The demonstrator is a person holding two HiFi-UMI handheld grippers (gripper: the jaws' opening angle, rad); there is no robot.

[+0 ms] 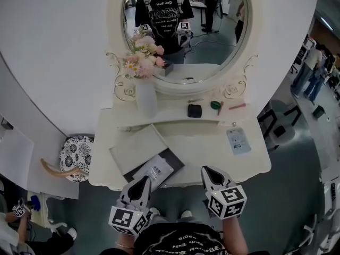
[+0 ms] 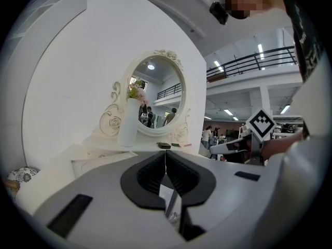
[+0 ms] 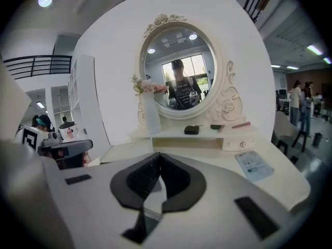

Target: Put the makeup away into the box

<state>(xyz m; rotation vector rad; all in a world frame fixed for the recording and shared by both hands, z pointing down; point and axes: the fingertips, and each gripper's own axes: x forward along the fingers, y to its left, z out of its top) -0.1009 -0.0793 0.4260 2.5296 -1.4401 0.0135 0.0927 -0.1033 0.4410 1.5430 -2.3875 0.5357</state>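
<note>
Holding left gripper (image 1: 144, 181) low at the near edge of the table (image 1: 212, 155), tips by the near corner of the box (image 1: 172, 160). Clenched tip to tip, with nothing in between, as in the left gripper view (image 2: 165, 157). Cannot tell whether touching the box or above it.

Holding right gripper (image 1: 207, 171) beside it, to the right of the box and apart from it, also at the near edge. Clenched likewise and empty, ribbed pads meeting in the right gripper view (image 3: 158, 160). Aimed toward the mirror (image 3: 179, 69).

Box dark and flat, lying open on the table's left half, with a pale lid (image 1: 137, 149) adjoining on the far left side. Inside, only a pale printed insert.

On the shelf (image 1: 170, 116) under the mirror, well apart from both tools: compact (image 1: 194, 110), black and squarish; just right of it, green pot (image 1: 215, 104); farther right, pink stick (image 1: 237, 106), lying flat. Same row in the right gripper view: compact (image 3: 191, 129), green pot (image 3: 216, 127), pink stick (image 3: 241, 124).

At the shelf's left end, white vase (image 1: 146, 97) with pink flowers (image 1: 143, 54). On the table's right side, a card (image 1: 238, 141), lying flat.
</note>
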